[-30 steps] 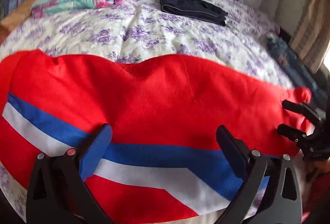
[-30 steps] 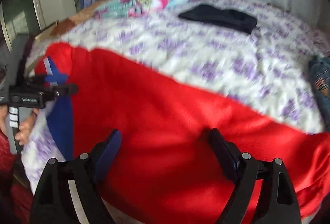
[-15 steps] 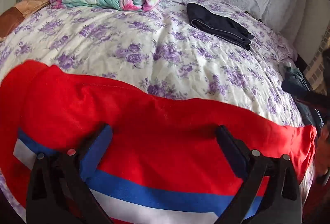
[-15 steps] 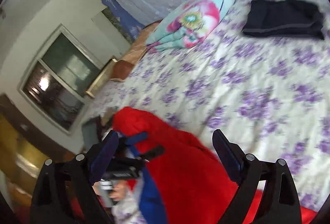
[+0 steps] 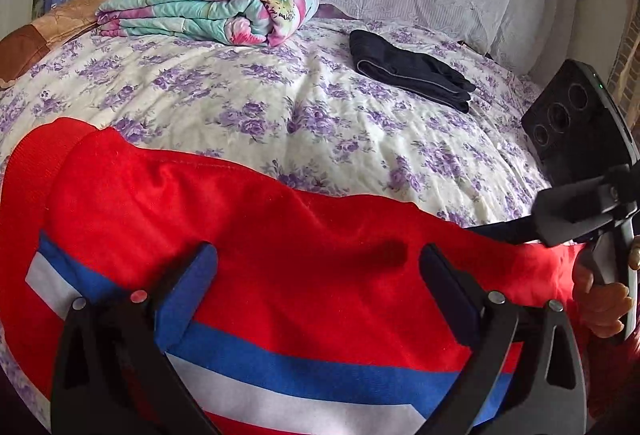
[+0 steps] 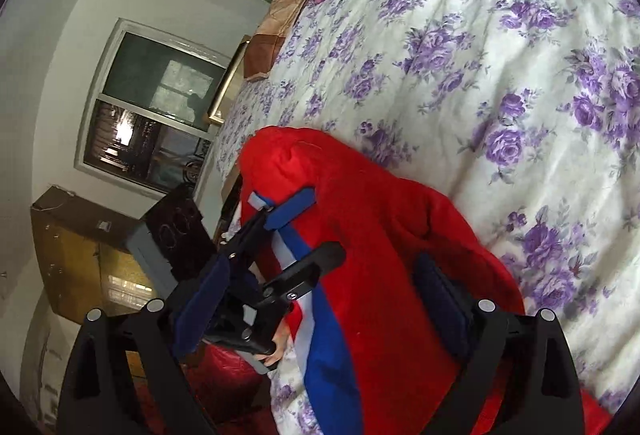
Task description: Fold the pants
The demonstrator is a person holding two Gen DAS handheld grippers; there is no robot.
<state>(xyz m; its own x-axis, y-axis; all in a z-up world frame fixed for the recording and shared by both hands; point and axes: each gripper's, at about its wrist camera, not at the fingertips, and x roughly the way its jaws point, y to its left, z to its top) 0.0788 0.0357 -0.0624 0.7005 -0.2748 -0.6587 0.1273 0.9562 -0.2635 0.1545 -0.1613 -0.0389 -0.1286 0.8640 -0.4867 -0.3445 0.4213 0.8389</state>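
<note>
Red pants [image 5: 280, 227] with a blue and white side stripe lie across the near edge of the bed. My left gripper [image 5: 316, 275] hovers open just above them, nothing between its blue-padded fingers [image 5: 192, 275]. In the right wrist view, which is rolled sideways, the pants [image 6: 380, 219] bunch up at one end. My right gripper [image 6: 324, 299] is open over that end. The left gripper [image 6: 320, 223] shows there too, open beside the striped edge. A hand [image 5: 604, 299] holds the right tool at the pants' right end.
The bed cover [image 5: 320, 115] is white with purple flowers. A folded floral blanket [image 5: 208, 11] and a folded dark garment [image 5: 408, 75] lie at the back. A lace curtain hangs behind. A window [image 6: 152, 107] and a brown cabinet [image 6: 80, 255] stand beside the bed.
The right gripper has rolled sideways and swung from over the pants' middle towards the end where the left gripper is. The left view has tilted up, showing more of the bed.
</note>
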